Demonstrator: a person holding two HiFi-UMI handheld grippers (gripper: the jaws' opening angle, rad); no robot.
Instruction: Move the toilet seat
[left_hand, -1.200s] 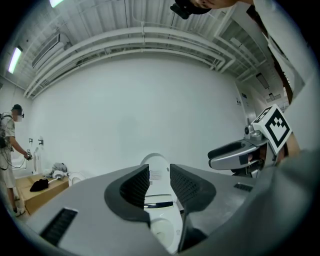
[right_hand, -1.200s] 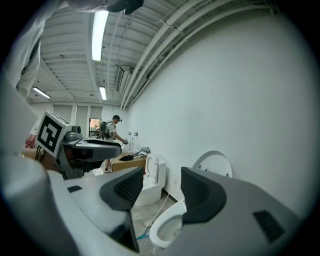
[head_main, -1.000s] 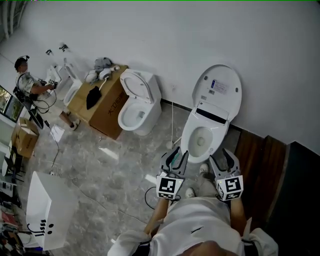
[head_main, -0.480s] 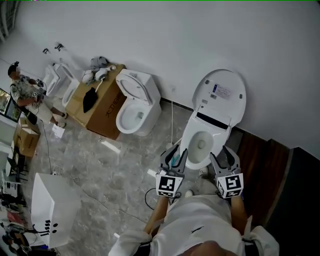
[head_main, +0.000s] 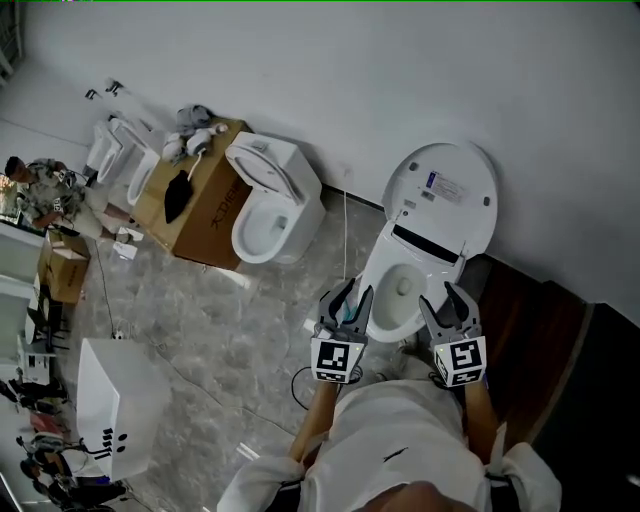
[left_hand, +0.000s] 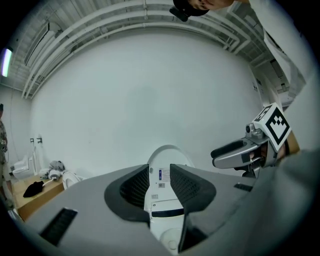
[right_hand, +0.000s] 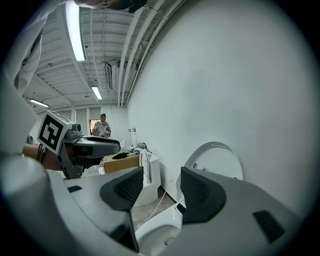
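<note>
The white oval plastic toilet seat (head_main: 447, 190) stands raised against the wall behind the white ceramic toilet bowl (head_main: 378, 300). The left gripper (head_main: 348, 294) hovers at the bowl's front left, jaws drawn fully together and empty, and the right gripper (head_main: 448, 299) at its front right shows only a narrow, empty gap. With jaws this close neither could likely take the seat's edge, so a push from the tips might skid off the smooth plastic. The seat, tipped off the wall unheld, could then slam onto the bowl.
</note>
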